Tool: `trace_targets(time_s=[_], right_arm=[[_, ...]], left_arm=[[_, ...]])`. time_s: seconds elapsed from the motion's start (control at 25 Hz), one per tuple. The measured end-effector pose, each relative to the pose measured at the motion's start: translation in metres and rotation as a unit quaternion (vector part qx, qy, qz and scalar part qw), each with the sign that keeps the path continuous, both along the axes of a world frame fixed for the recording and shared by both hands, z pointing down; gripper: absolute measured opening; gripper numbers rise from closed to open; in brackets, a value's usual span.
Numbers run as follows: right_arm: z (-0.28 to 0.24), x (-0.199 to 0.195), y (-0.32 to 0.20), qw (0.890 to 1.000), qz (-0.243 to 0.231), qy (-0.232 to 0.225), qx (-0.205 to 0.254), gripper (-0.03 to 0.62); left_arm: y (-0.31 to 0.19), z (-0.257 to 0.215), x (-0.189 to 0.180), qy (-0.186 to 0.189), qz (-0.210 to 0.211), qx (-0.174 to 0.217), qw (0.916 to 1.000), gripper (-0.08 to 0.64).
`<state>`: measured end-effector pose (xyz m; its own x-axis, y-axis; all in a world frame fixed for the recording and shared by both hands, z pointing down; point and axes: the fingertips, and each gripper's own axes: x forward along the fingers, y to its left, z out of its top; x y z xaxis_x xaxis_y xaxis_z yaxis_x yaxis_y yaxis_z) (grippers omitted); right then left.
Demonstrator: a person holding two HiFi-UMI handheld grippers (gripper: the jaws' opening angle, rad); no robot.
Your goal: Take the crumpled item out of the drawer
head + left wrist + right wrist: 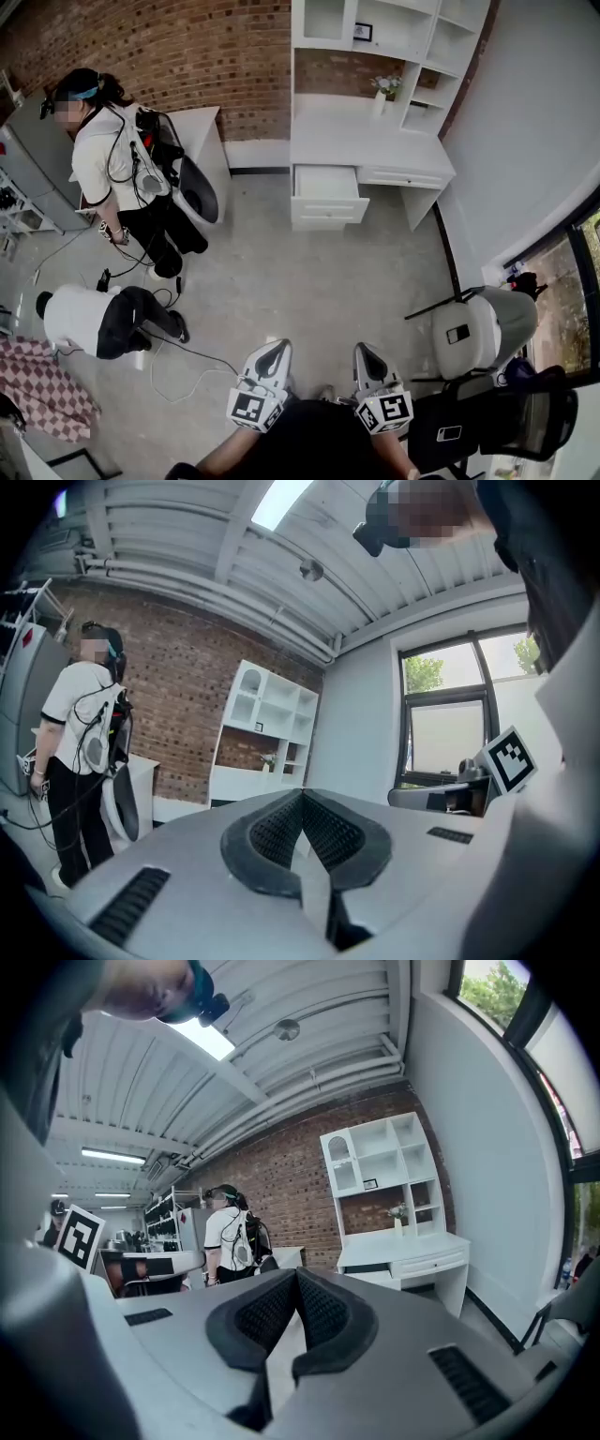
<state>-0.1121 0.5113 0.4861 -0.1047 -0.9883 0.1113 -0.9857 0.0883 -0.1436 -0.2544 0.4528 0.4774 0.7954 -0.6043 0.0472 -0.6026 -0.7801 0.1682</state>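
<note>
The white desk (370, 150) with a shelf unit stands against the far brick wall. Its left drawer (325, 183) is pulled open, and from here I can make out no crumpled item inside it. My left gripper (279, 347) and right gripper (362, 350) are side by side at the bottom of the head view, far from the desk and pointing toward it. In the left gripper view the left gripper (302, 793) has its black pads meeting at the tips with nothing between them. The right gripper (296, 1270) is likewise shut and empty, with the desk (403, 1246) small in the distance.
A standing person (112, 159) and a crouching person (98, 321) are at the left, with cables (187, 361) on the floor. Office chairs (483, 328) stand at the right. A checkered cloth (42, 386) lies at lower left. Bare grey floor (309, 281) lies between me and the desk.
</note>
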Motion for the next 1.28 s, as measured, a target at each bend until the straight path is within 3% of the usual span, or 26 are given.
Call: trace_targets(time_s=[0.36,0.68,0.96,1.28], right_arm=[[0.004,-0.026,-0.020,1.000,0.019,-0.005,0.000,0.014],[0.006,-0.023,-0.048,0.999,0.032,-0.007,-0.012,0.014],[0.017,0.024,-0.116,1.000,0.016,-0.005,-0.011,0.014],[0.010,0.112,-0.229,1.000,-0.030,0.004,-0.008,0.014]], left_arm=[[-0.021,0.017,-0.024,0.002,0.012,-0.012,0.9999,0.025],[-0.050,0.024,-0.014,0.001,0.037,-0.029,0.9989,0.025],[-0.111,0.041,0.031,-0.007,0.029,-0.044,0.9986,0.025],[-0.211,0.023,0.114,-0.012,-0.010,-0.037,0.9992,0.025]])
